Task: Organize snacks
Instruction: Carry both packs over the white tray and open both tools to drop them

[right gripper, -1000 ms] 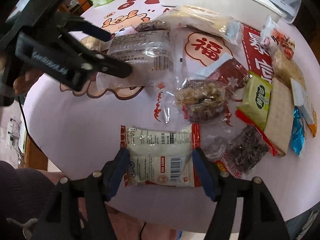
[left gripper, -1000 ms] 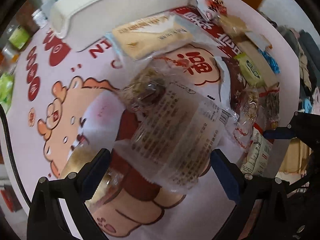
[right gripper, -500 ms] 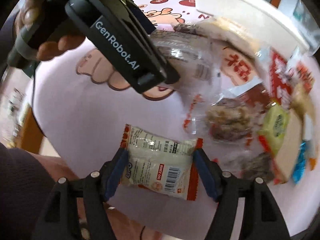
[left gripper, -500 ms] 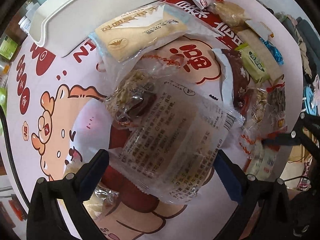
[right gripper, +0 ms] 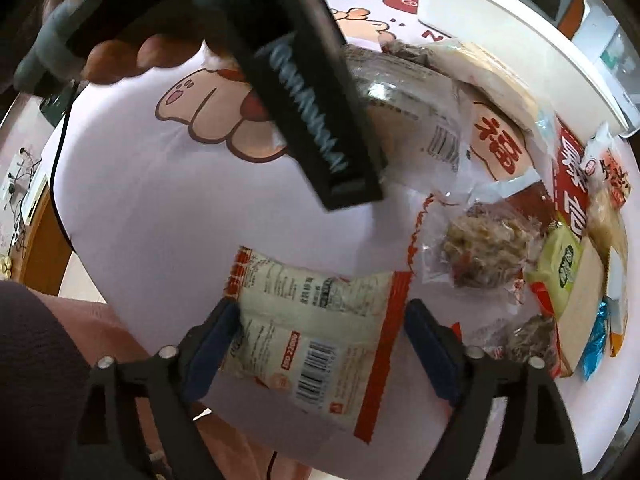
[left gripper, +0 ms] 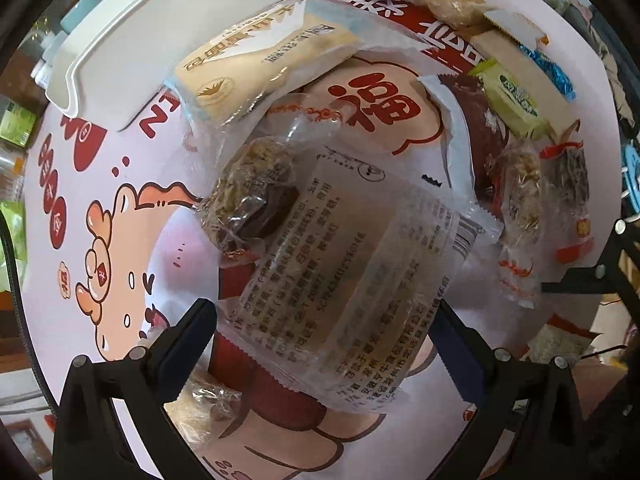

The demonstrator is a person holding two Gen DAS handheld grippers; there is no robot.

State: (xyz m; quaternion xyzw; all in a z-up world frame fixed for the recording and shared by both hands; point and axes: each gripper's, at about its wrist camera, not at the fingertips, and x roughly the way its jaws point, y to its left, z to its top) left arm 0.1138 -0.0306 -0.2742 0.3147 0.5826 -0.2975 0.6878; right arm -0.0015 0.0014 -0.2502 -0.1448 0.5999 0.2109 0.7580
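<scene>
My left gripper (left gripper: pixel 326 340) is shut on a clear printed snack packet (left gripper: pixel 344 280) and holds it above the pink cartoon tablecloth. My right gripper (right gripper: pixel 316 340) is shut on a white and orange packet with a barcode (right gripper: pixel 312 332), lifted over the table's near edge. A white tray (left gripper: pixel 160 24) lies at the far side; it also shows in the right wrist view (right gripper: pixel 520 36). A long beige wafer pack (left gripper: pixel 260 64) lies just in front of the tray. The left gripper body (right gripper: pixel 304 92) fills the upper middle of the right wrist view.
Several loose snacks lie at the right: a clear oat ball pack (right gripper: pixel 480 252), a green packet (right gripper: pixel 560 276), a brown pack (left gripper: pixel 476 132), a blue wrapper (right gripper: pixel 596 344). Another oat ball pack (left gripper: pixel 248 196) sits under my held packet. The table edge (right gripper: pixel 100 280) is near the person's lap.
Both grippers have risen and moved toward the tray with their packets. The left gripper now looms much closer in the right wrist view.
</scene>
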